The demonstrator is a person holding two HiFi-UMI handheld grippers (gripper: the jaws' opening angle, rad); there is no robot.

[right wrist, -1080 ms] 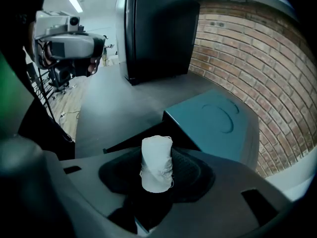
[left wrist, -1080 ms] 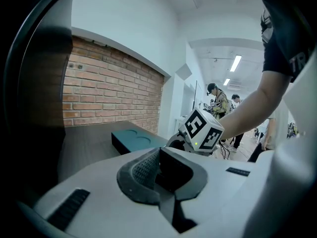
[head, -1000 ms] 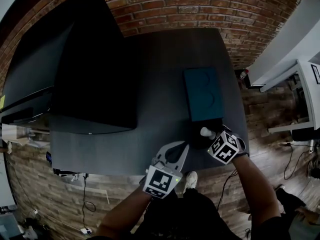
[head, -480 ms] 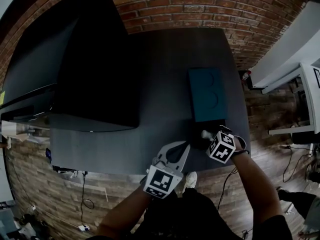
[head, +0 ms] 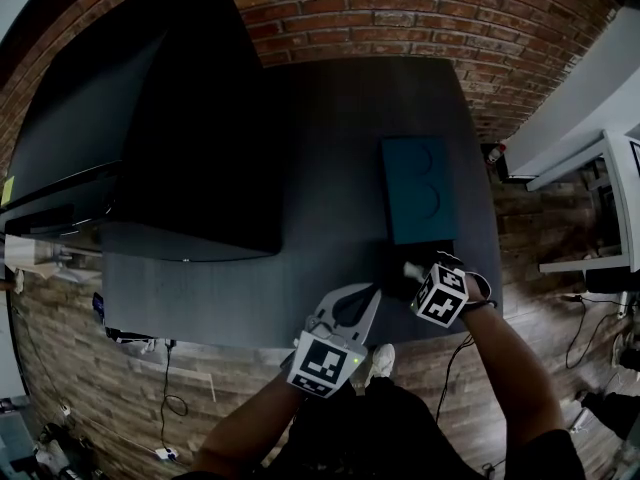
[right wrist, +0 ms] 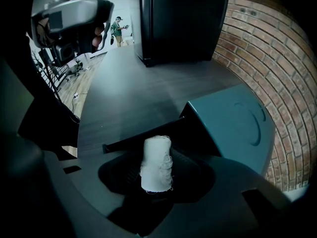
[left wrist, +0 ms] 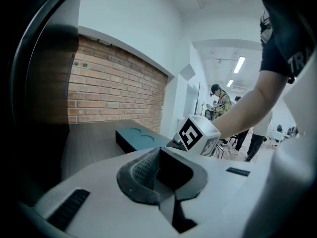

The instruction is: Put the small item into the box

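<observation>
Gripping a small white roll (right wrist: pixel 156 162) with frayed threads at its edge, my right tool (right wrist: pixel 158 182) is clamping it upright between its jaws, just short of the near end of the teal box (right wrist: pixel 237 128). The roll is sitting outside the box, and a black panel (right wrist: pixel 193 133) is lying between the two; I cannot tell whether that panel belongs to the box.

From the head view I am seeing the teal box (head: pixel 418 188) lying flat toward the right side of the dark worktop (head: pixel 330 168), its top showing two round impressions. The right tool (head: pixel 405 273) is hovering over the worktop's near edge, and the white roll (head: pixel 411 268) is showing as a pale spot at its tip.

My left tool (head: pixel 350 313) is waiting near the worktop's front edge, just left of the right one, with its jaws pressed together on nothing. Its own view is confirming this: the left tool (left wrist: pixel 158 170) is clenched and empty, and the right tool's marker cube (left wrist: pixel 198 135) is standing beyond it.

A large black cabinet (head: pixel 180 118) is filling the worktop's left side, and a brick wall (head: pixel 400 8) is running behind. A person (left wrist: pixel 220 100) is standing far off in the bright room.
</observation>
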